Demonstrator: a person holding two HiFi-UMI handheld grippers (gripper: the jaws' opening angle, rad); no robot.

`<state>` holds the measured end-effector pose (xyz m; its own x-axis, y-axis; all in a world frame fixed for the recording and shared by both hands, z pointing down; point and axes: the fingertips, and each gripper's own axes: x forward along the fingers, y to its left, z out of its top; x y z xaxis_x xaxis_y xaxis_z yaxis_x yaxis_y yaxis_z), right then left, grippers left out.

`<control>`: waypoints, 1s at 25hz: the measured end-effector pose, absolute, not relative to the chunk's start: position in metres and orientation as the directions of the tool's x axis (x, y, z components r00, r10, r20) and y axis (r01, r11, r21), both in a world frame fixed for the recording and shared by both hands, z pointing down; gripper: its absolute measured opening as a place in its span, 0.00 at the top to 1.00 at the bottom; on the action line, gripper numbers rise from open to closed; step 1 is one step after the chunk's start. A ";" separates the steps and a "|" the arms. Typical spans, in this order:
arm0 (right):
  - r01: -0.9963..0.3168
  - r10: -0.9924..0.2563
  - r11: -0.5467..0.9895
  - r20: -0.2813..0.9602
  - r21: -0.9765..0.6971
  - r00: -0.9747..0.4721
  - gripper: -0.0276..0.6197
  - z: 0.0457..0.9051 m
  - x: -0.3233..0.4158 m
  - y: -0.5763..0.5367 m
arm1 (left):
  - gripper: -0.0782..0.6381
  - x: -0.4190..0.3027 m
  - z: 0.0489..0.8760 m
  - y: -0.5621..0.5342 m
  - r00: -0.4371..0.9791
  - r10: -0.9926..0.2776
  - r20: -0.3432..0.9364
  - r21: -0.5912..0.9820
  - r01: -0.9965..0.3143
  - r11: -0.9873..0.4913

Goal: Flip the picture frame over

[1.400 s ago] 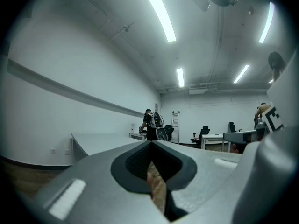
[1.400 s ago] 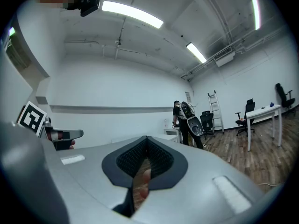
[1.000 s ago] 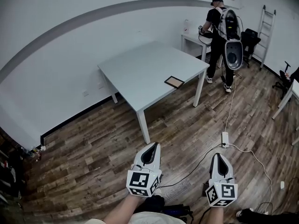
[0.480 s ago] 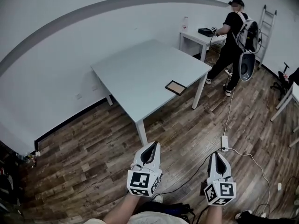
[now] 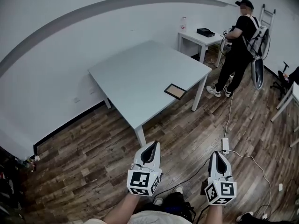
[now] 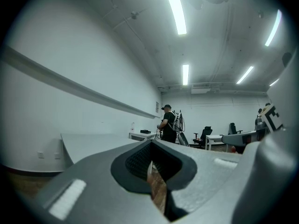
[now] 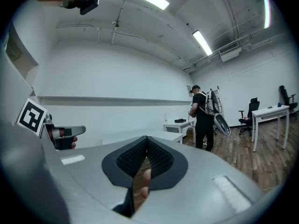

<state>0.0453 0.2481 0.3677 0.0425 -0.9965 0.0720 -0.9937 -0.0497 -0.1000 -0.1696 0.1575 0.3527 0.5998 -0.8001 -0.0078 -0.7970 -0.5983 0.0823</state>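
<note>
A small dark picture frame [image 5: 175, 91] with a brown panel facing up lies flat near the right front edge of the pale grey table [image 5: 135, 73]. My left gripper [image 5: 151, 147] and right gripper [image 5: 218, 156] hang side by side low in the head view, over the wooden floor and well short of the table. Both are shut with nothing between the jaws. In the left gripper view the left gripper [image 6: 150, 171] points toward the table [image 6: 93, 143]. The right gripper [image 7: 140, 174] fills the lower part of its own view; the frame shows in neither gripper view.
A person [image 5: 239, 45] with a backpack stands at the right, by a small white table [image 5: 198, 37] carrying a black box [image 5: 205, 32]. A power strip [image 5: 224, 145] and its cable lie on the floor. A ladder [image 5: 265, 14] leans at the far right.
The head view has shifted, and the table and frame now sit slightly nearer and further left. The person has stepped right, away from the small table. Both grippers stay shut and in place.
</note>
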 end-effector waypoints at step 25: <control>-0.990 -0.996 0.007 0.093 -0.138 -0.020 0.91 0.386 0.206 0.072 | 0.89 -0.013 0.356 -0.003 0.555 -0.832 0.007 0.045 -0.831 -0.554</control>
